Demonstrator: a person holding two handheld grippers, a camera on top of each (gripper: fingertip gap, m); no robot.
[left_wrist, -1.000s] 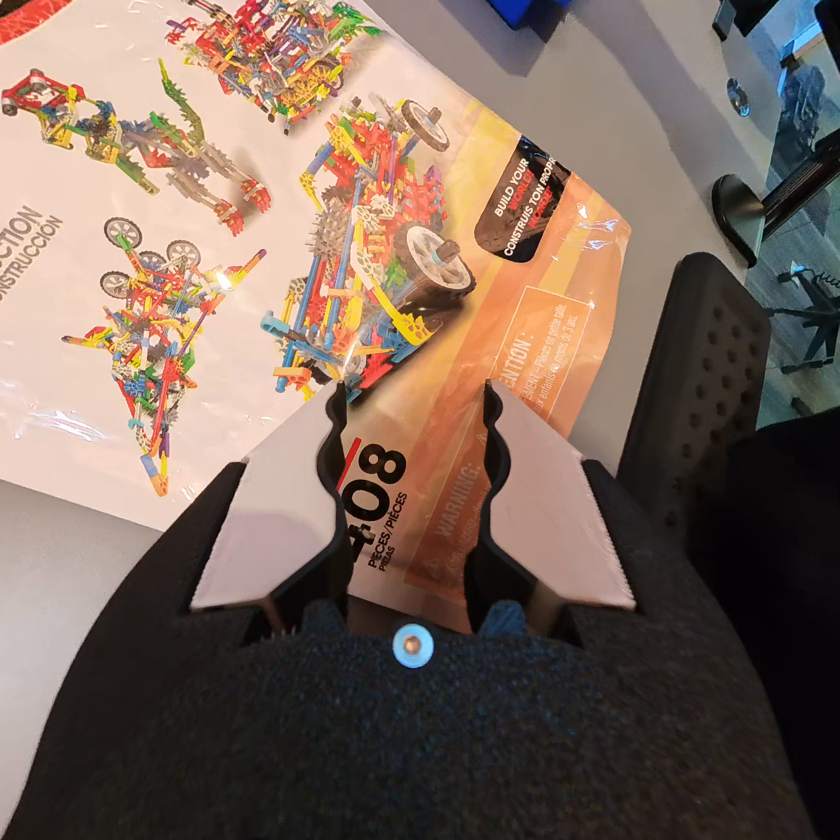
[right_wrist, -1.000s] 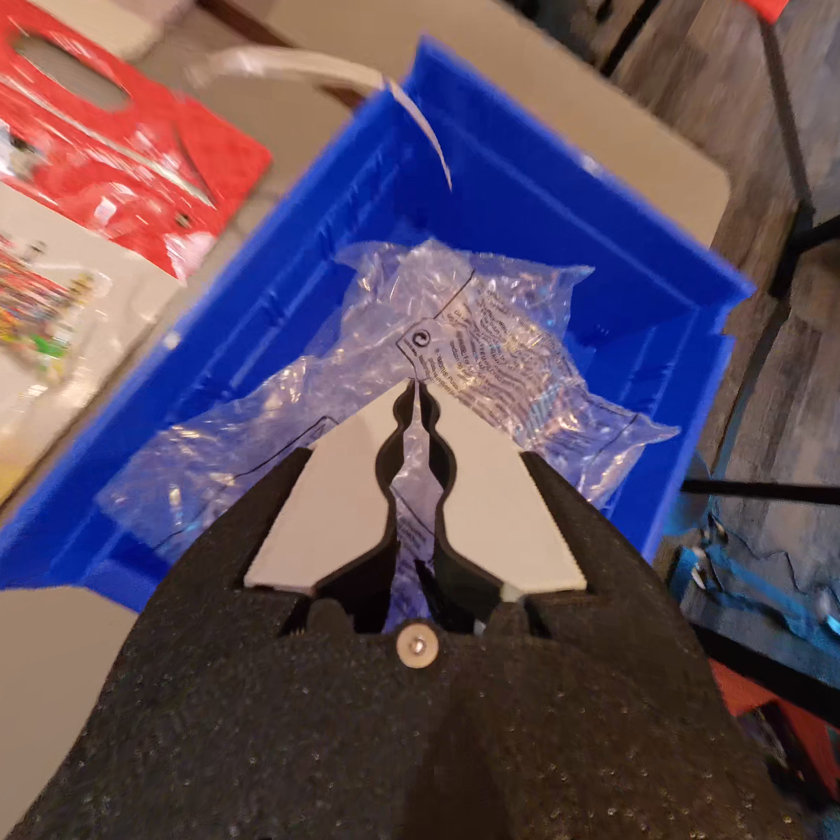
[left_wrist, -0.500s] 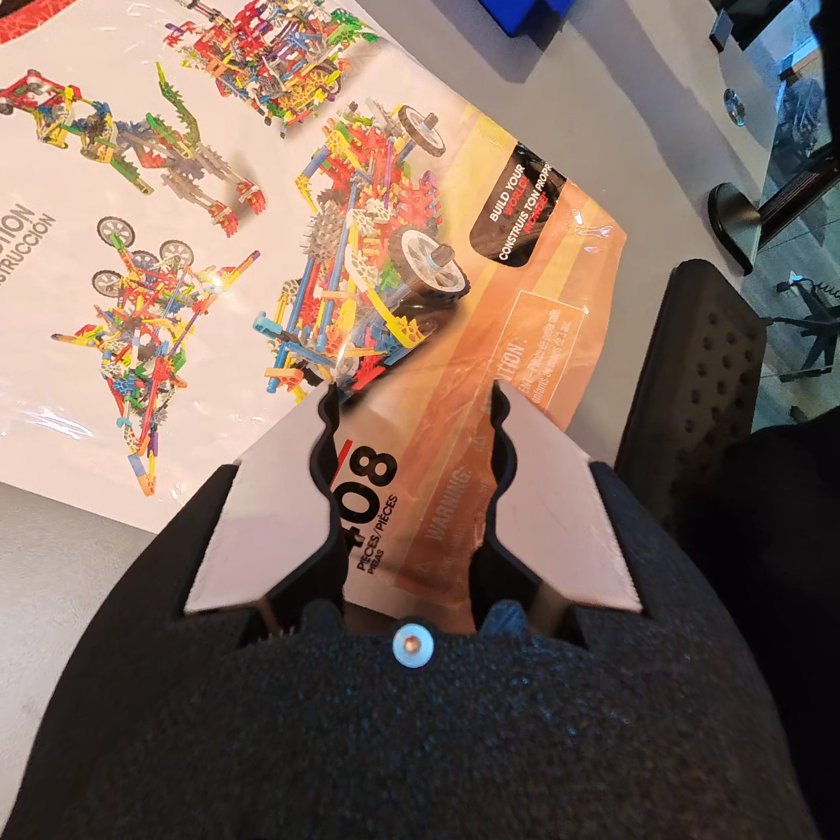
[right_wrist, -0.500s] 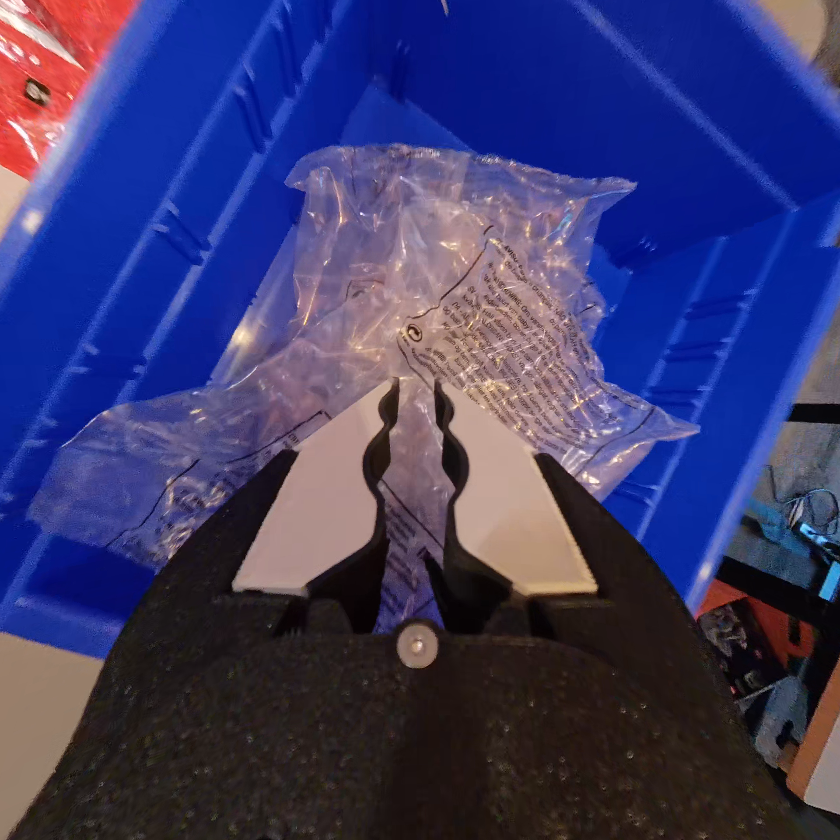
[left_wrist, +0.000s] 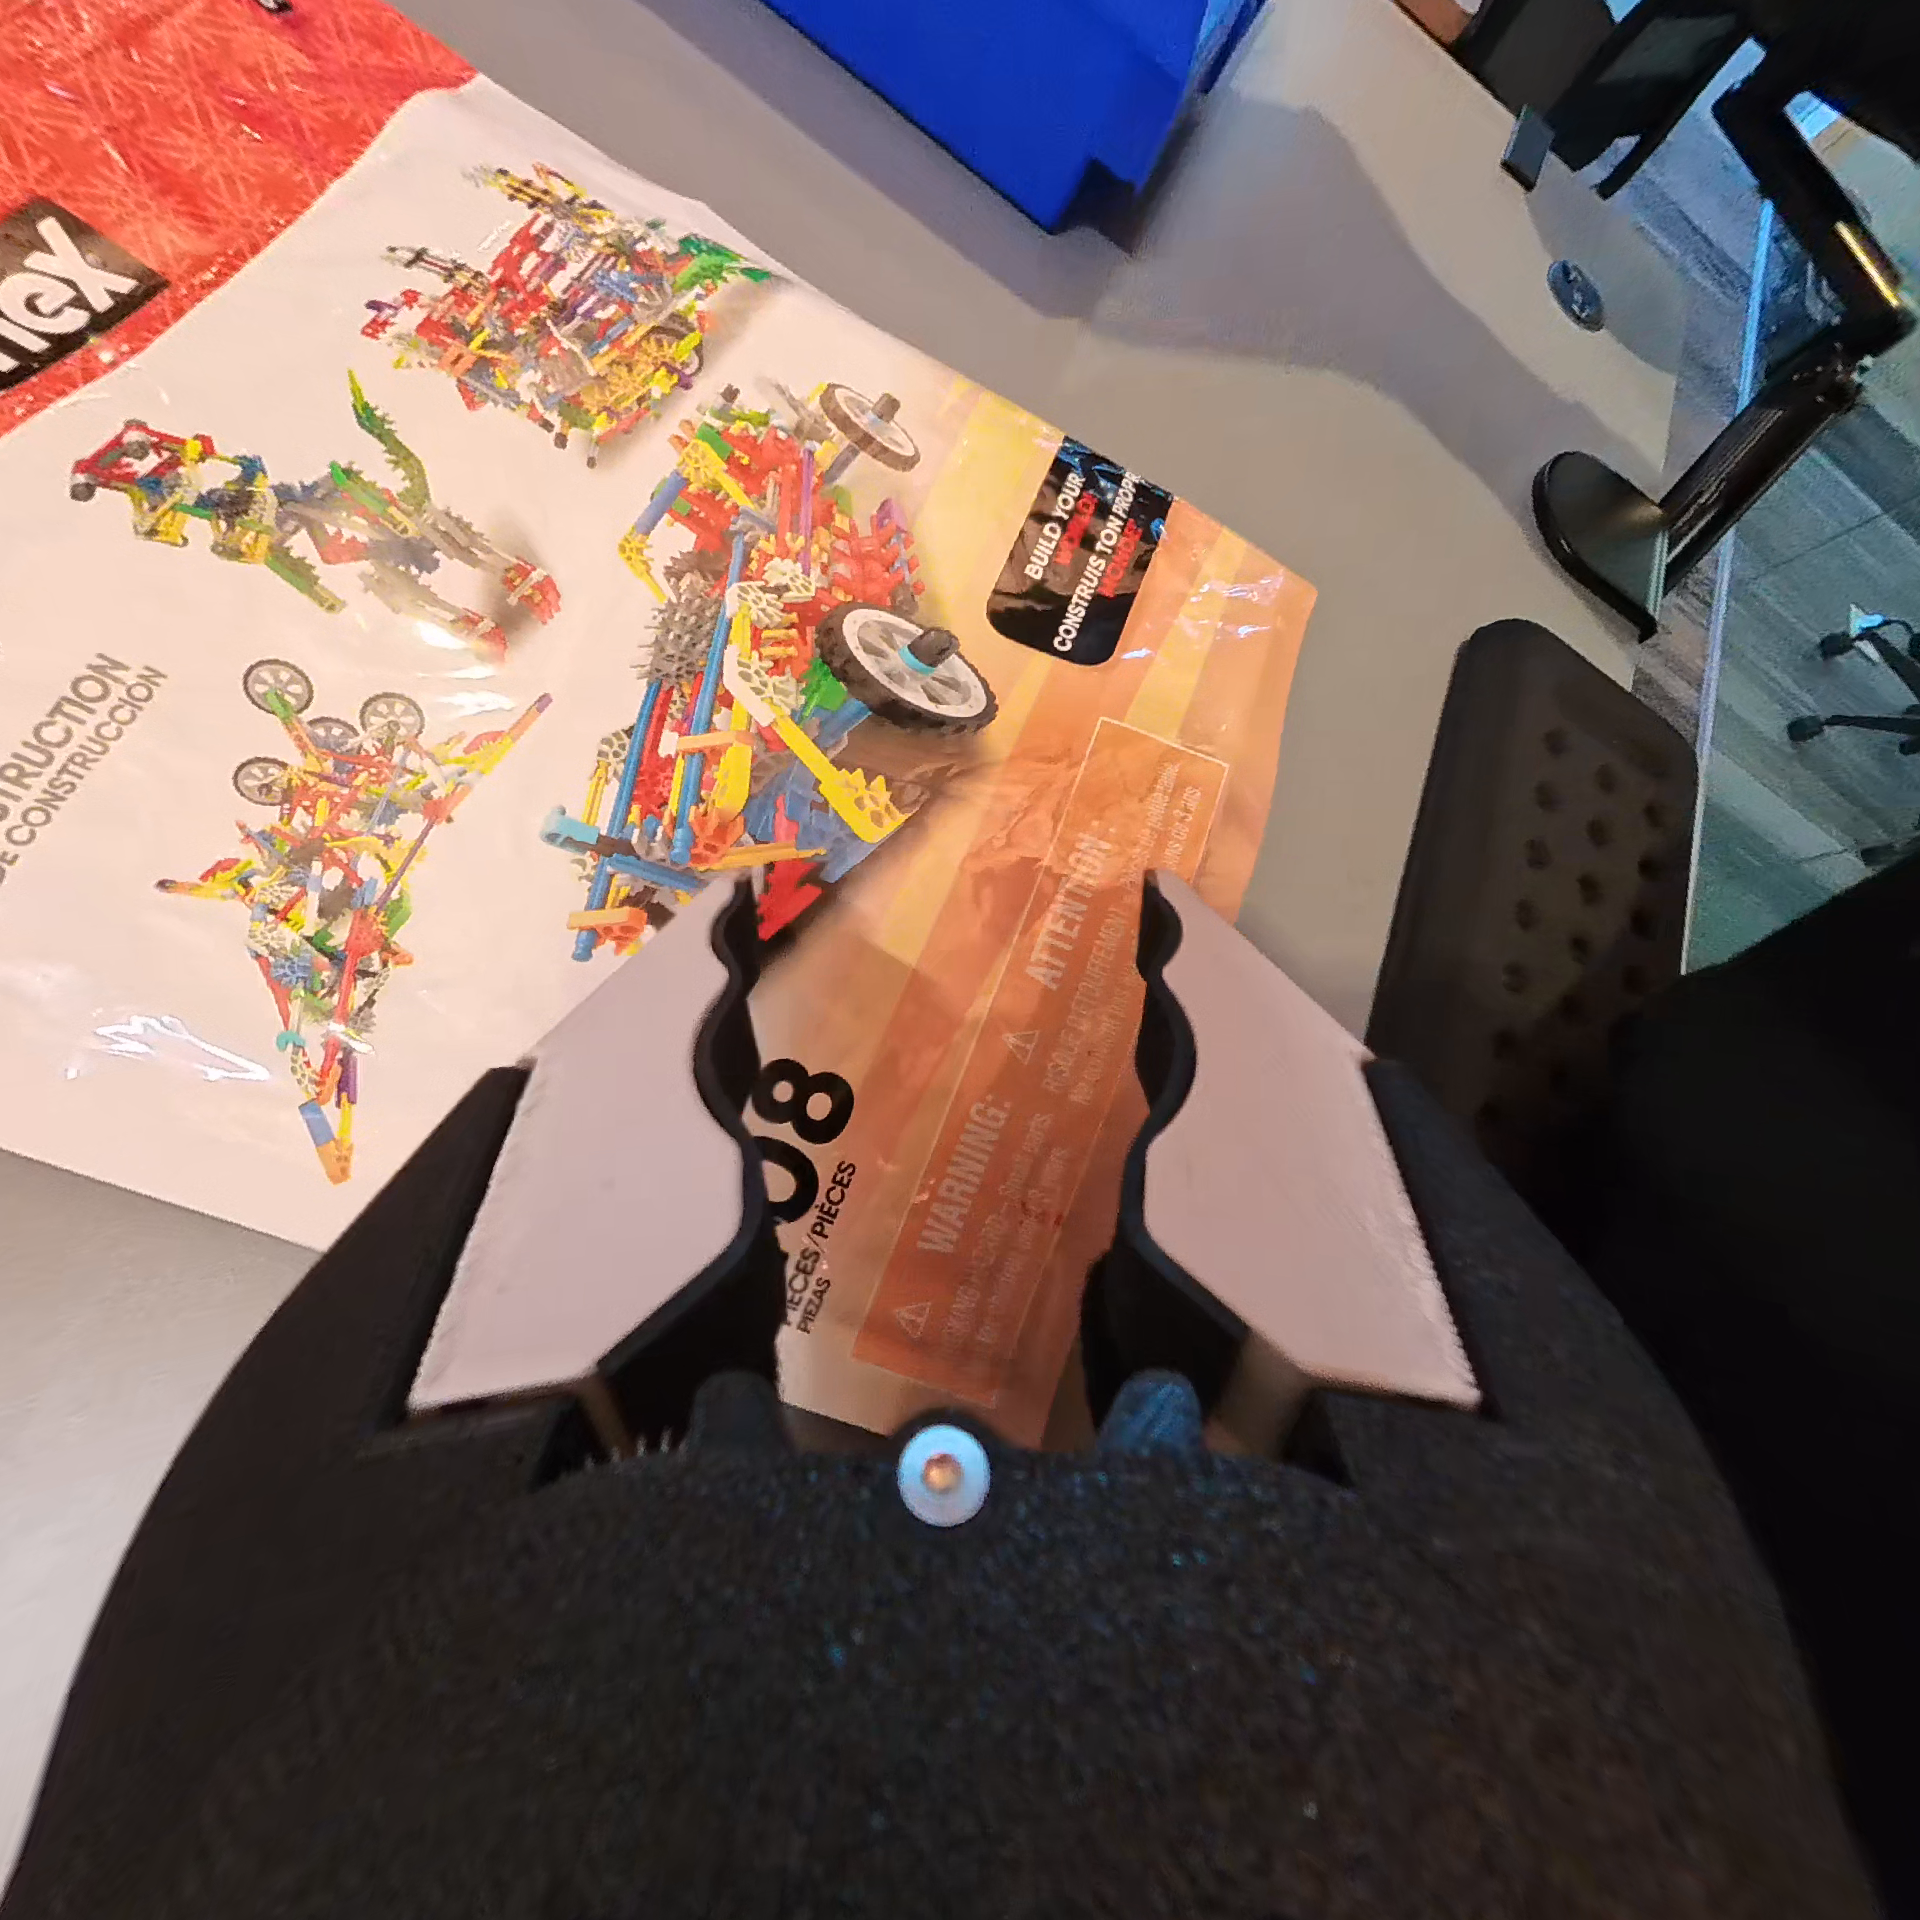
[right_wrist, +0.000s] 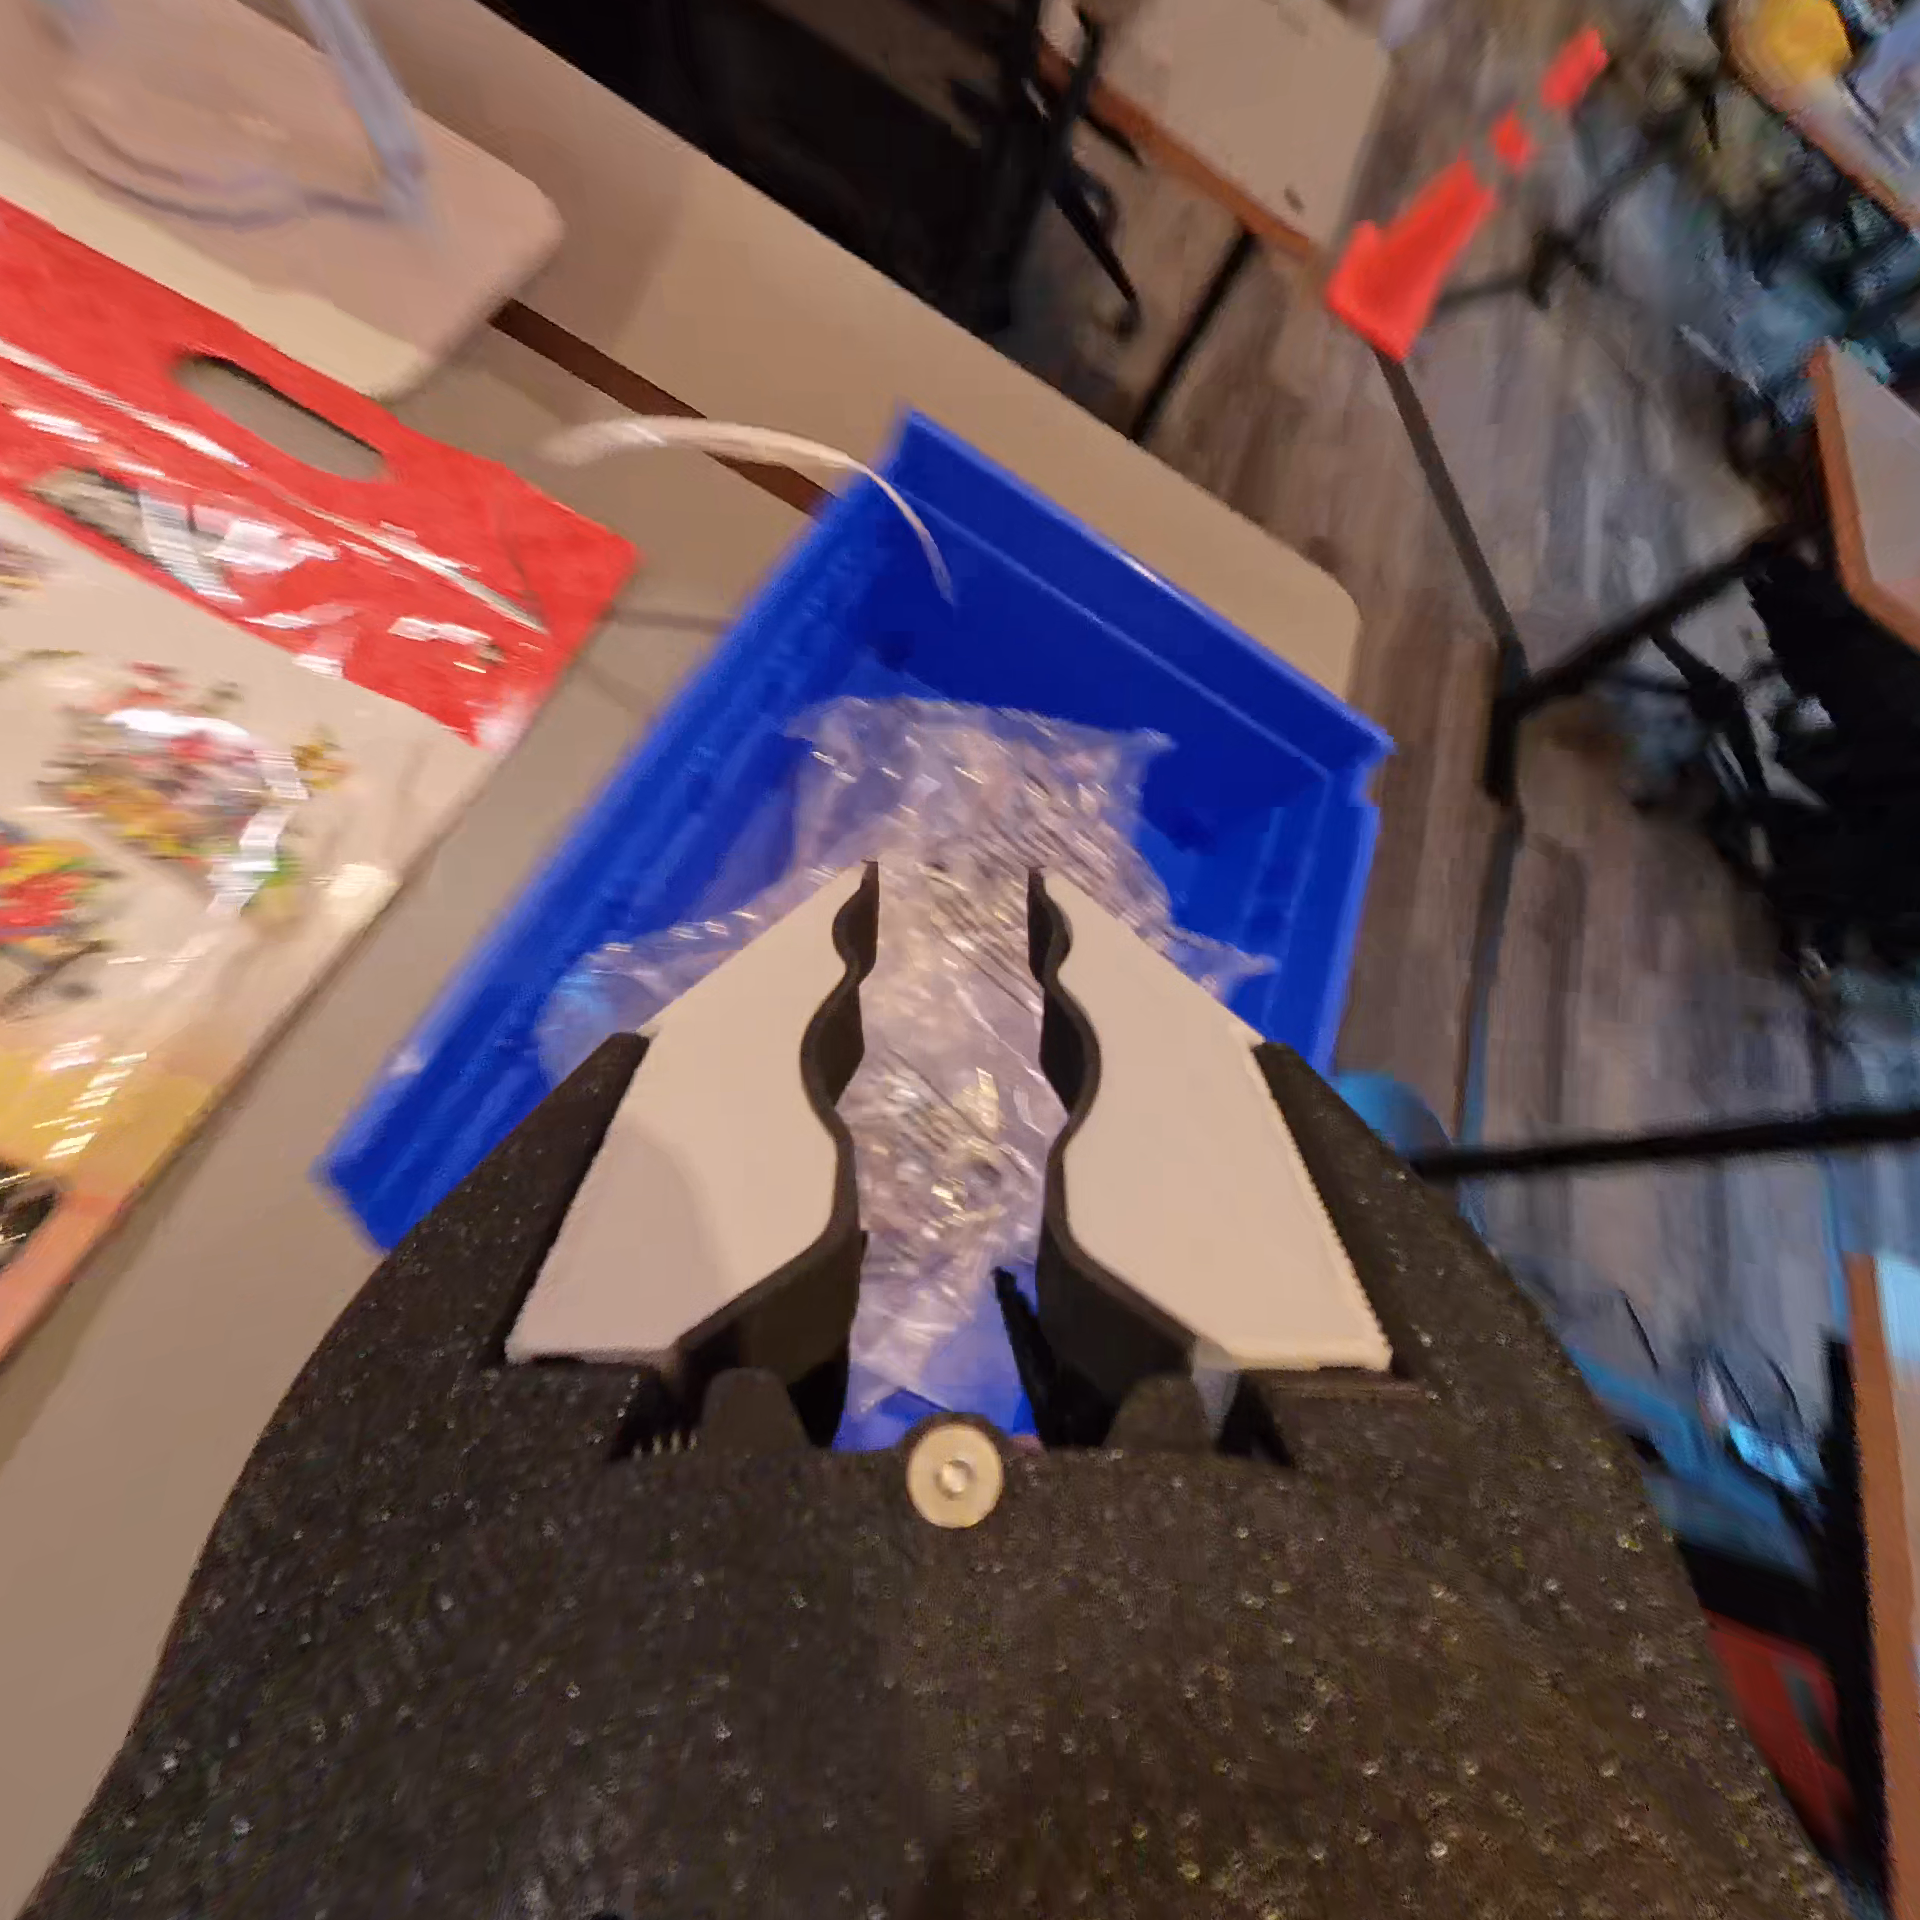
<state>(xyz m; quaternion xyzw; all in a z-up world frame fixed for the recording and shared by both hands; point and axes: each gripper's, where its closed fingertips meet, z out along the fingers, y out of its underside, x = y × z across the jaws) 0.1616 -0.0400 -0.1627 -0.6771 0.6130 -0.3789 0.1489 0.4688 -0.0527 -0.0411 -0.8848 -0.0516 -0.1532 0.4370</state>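
Right wrist view: right gripper (right_wrist: 951, 883) jaws parted, nothing held, above clear plastic bag (right_wrist: 977, 790) lying in blue bin (right_wrist: 1049, 623). Bag judged light, limp, slippery; pinch bunched fold. Left gripper (left_wrist: 940, 899) agape over printed toy bag (left_wrist: 520, 623) on table (left_wrist: 1299, 343).

Left wrist view: bright and sharp, with white glare streaks on the glossy printed bag (left_wrist: 436, 644) ahead of the fingers. Right wrist view: warmer and dimmer, with heavy motion blur. The blue bin (right_wrist: 727, 831) beyond the fingertips smears. Wide-angle distortion bends both frames' edges.
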